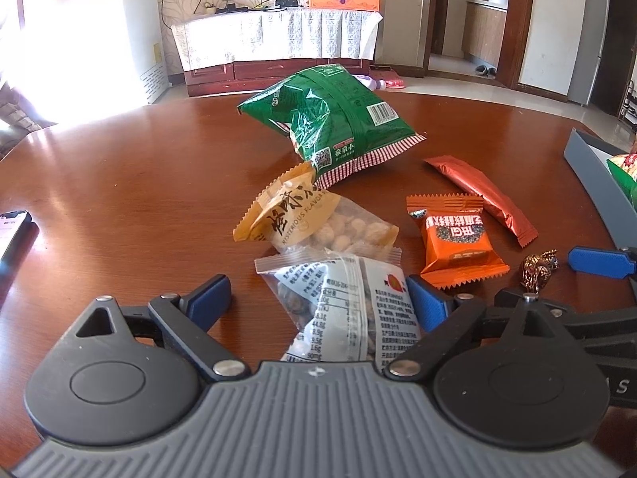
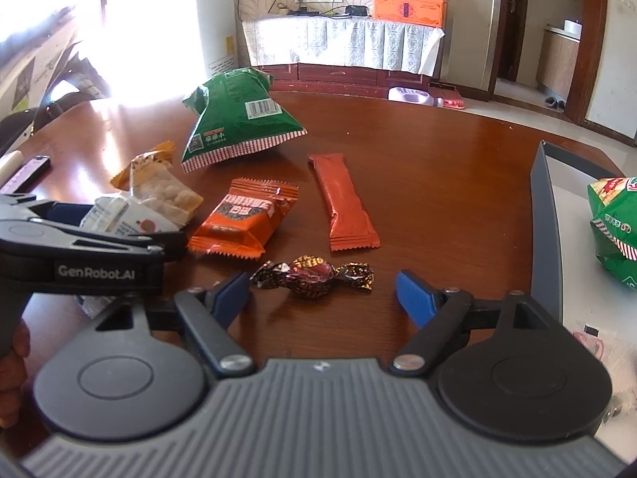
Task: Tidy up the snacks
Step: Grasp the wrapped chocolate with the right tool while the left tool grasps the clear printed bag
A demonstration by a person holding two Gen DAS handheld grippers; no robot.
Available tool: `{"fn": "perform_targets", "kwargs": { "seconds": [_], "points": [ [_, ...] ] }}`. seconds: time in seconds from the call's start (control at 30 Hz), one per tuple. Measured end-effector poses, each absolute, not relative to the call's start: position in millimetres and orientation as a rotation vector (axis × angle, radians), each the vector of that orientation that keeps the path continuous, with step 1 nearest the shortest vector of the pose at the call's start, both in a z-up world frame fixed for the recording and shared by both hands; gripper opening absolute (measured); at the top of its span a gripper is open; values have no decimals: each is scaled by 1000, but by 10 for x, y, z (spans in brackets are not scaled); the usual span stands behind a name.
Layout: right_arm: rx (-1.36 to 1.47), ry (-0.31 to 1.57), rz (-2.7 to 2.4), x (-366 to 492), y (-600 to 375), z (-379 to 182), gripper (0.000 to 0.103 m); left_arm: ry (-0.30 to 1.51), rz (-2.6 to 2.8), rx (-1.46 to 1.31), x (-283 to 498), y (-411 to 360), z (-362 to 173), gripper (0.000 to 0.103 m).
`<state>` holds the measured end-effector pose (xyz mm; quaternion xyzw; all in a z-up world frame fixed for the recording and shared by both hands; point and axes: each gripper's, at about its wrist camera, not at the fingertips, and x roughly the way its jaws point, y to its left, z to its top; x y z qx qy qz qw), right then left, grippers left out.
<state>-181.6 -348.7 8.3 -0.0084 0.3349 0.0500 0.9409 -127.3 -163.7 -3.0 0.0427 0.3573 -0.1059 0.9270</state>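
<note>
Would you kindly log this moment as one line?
left hand-held gripper: open around white packet | right hand-held gripper: open before candy | table

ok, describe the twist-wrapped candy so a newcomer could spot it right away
On the brown wooden table, look at the near edge of the snack spread, just ahead of the open right gripper. The candy lies there alone: the smallest piece, dark brown-gold foil twisted at both ends, unlike its flat orange neighbours.
</note>
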Motion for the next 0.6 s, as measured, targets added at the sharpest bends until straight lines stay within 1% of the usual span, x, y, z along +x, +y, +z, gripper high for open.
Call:
{"fn": "perform_targets", "kwargs": {
  "seconds": [0.07, 0.1, 0.13, 0.2, 0.33, 0.37, 0.47, 0.5, 0.53, 0.6],
  "points": [
    [-23, 693, 111, -1795, -3489, 94, 84, 729, -220, 85, -1277, -1629, -28, 93],
    [-21, 697, 115, -1787, -3493, 98, 83, 723, -223, 87, -1285, -1625, -23, 89],
    [-19, 698, 115, -1786, -3497, 102, 82, 720, -227, 88, -1293, -1626, -22, 88],
    [-19, 698, 116, -1784, -3496, 114, 74, 720, -231, 88, -1298, -1622, -22, 87],
    [-18, 691, 122, -1799, -3500, 116, 69, 721, -233, 87, -1312, -1612, -20, 87],
    [-19, 689, 126, -1799, -3498, 121, 62, 721, -233, 87, -1312, -1610, -19, 87],
    [-33, 688, 145, -1811, -3480, 148, 35, 721, -234, 88, -1314, -1612, -23, 88],
    [-41, 692, 153, -1818, -3468, 155, 28, 721, -235, 88, -1314, -1609, -23, 88],
    [-49, 696, 161, -1831, -3457, 162, 26, 722, -236, 89, -1312, -1604, -22, 88],
    [-70, 704, 173, -1868, -3440, 181, 26, 722, -235, 88, -1312, -1594, -21, 88]
  ]
}}
